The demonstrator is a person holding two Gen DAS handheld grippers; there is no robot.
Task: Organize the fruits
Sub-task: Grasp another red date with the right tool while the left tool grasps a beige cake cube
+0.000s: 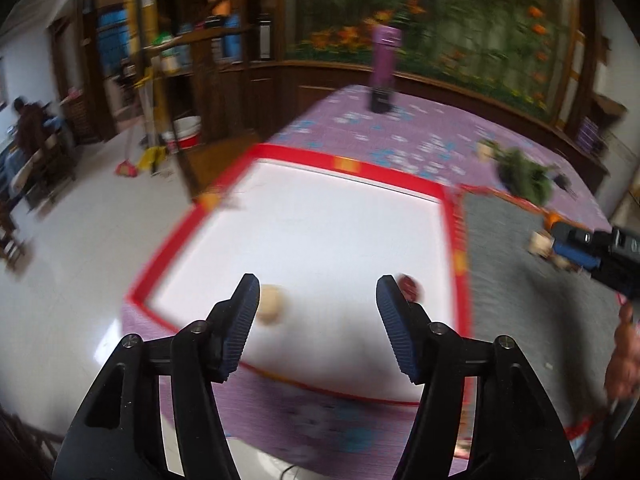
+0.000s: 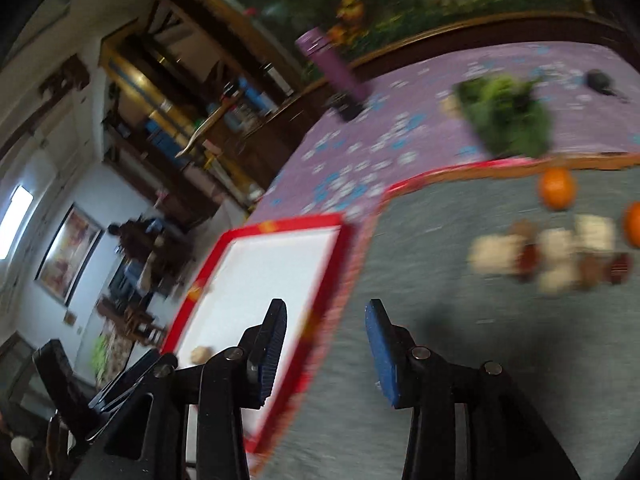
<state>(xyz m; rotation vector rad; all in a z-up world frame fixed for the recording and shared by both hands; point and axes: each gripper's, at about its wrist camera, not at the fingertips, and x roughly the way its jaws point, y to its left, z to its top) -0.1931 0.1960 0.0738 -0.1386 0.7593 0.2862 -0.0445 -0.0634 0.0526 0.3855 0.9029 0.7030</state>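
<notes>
The left gripper [image 1: 318, 300] hangs over the near edge of a white tray [image 1: 320, 232] with a red rim, its two blue-padded fingers [image 1: 240, 328] spread wide with nothing between them. Just beyond its left fingertip a pale round fruit [image 1: 270, 304] lies on the tray's white floor, and just past the right fingertip sits a small dark red fruit [image 1: 410, 286], also inside the tray near its right rim. Neither fruit touches the pads.

The right gripper [image 2: 326, 316] is likewise wide open and holds nothing; it hovers tilted above the boundary between the tray [image 2: 280, 280] and a grey mat [image 2: 420, 280] lying beside it. In the left wrist view that gripper's black and blue body [image 1: 592, 246] enters from the right edge, over the mat [image 1: 508, 264].

Further out on the grey mat, well apart from both grippers, a blurred cluster of pale and reddish-brown fruits [image 2: 552, 258] lies together, with two oranges [image 2: 557, 188] just behind it. Motion blur keeps the pieces in the cluster from being told apart.

Tray and mat both rest on a purple floral tablecloth [image 2: 360, 160]. Beyond them on the cloth stand a bunch of green leaves [image 2: 508, 116] and a purple bottle [image 2: 336, 68]
</notes>
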